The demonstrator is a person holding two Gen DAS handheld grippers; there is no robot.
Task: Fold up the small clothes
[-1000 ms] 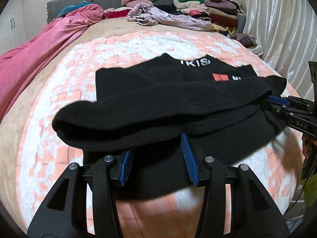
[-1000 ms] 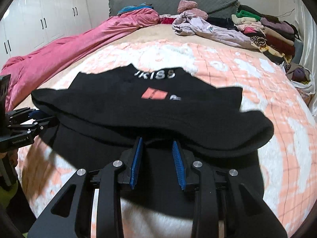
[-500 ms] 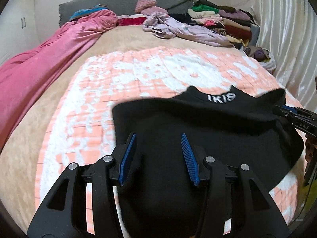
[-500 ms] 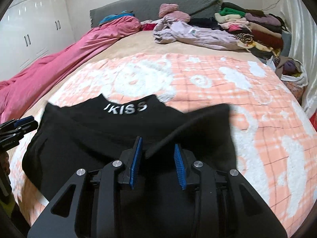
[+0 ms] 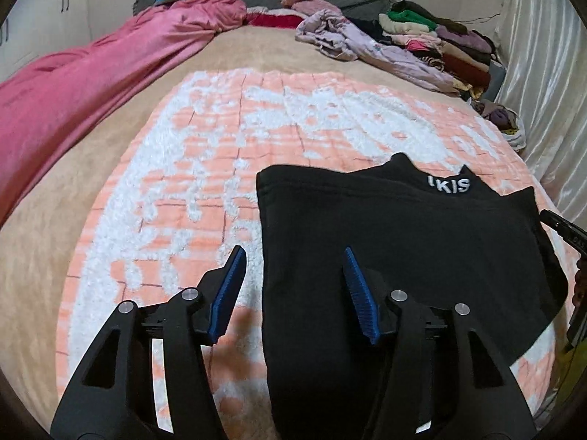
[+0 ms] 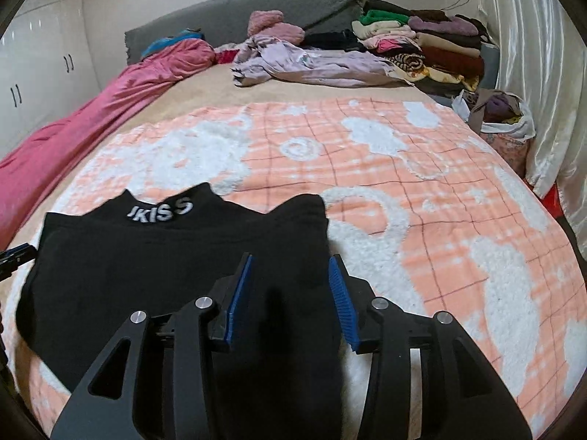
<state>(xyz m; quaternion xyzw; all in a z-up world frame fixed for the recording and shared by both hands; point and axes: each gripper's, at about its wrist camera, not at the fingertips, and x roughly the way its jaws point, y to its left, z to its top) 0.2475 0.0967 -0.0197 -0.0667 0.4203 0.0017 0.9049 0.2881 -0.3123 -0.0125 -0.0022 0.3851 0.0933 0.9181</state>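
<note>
Across the bed lay an orange-and-white patterned blanket (image 6: 422, 183), and that was the surface I was working on. At the far end I could see a grey headboard (image 6: 220, 18), a rumpled pink quilt (image 5: 91, 73) along the left side, a loose lilac garment (image 6: 312, 62) and a stack of folded clothes (image 6: 422, 40) in the far right corner, next to shiny white curtains (image 6: 532, 73).

On the near part of the blanket the black top (image 5: 403, 238) lay folded, its collar with white lettering (image 6: 159, 212) pointing toward the headboard. From the left wrist camera it sat to the right of centre; from the right wrist camera it sat to the left, with one folded edge running straight back toward me between the fingers.

My left gripper (image 5: 293, 293) stood wide open with nothing held. Its left blue pad (image 5: 227, 293) hung over bare blanket, while the right pad was over the garment's left edge. I could not tell whether either one touched the fabric.

My right gripper (image 6: 290, 293) was also spread apart and gripped nothing. The garment's right-hand edge lay in the gap between its blue pads (image 6: 341, 300). Each camera caught only the tip of the other gripper at the frame's border, beside the top's outer corner.
</note>
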